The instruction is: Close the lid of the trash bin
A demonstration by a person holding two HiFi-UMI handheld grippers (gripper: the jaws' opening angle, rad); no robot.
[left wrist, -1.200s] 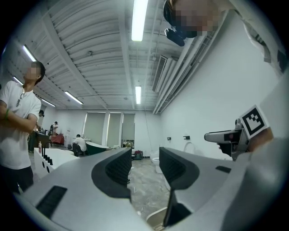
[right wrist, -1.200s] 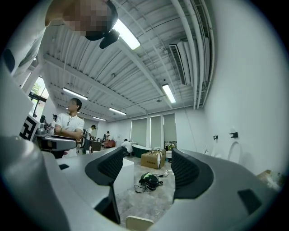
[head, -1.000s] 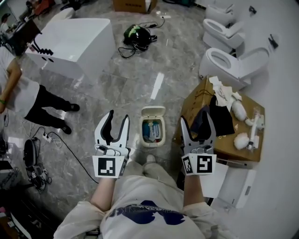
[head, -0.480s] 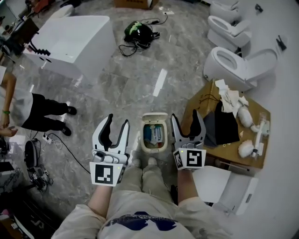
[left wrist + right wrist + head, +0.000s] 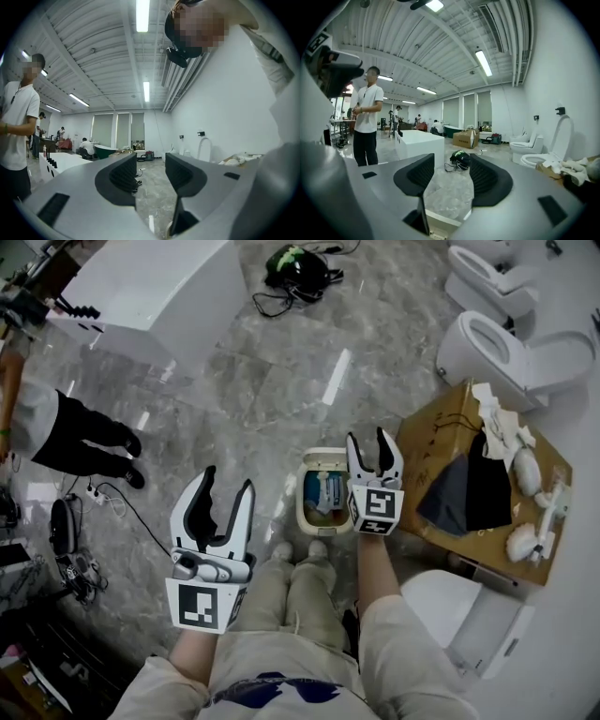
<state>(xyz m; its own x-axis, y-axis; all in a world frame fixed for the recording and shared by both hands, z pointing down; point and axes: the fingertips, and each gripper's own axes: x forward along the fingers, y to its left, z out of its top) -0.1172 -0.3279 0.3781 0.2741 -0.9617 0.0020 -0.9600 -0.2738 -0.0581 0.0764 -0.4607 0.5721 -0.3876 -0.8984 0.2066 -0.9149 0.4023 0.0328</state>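
A small white trash bin (image 5: 306, 512) stands on the marble floor just ahead of my feet. Its lid (image 5: 322, 455) is up at the far side, and blue and white rubbish shows inside. My right gripper (image 5: 368, 442) hangs over the bin's right rim, near the lid. Its jaws are closing, and the pads grip nothing. In the right gripper view (image 5: 447, 180) a white edge of the bin (image 5: 440, 218) shows low between the jaws. My left gripper (image 5: 228, 482) is open and empty, left of the bin, pointing level down the room (image 5: 150, 176).
A cardboard box (image 5: 441, 432) with dark clothes and rags stands right of the bin. Toilets (image 5: 511, 338) line the right wall. A white tub (image 5: 150, 287) and a helmet with cables (image 5: 300, 263) lie farther off. A person (image 5: 56, 423) stands at left.
My right gripper has dropped and moved left from the cardboard box to the bin's right rim, and its jaws have narrowed. The left gripper has sunk a little.
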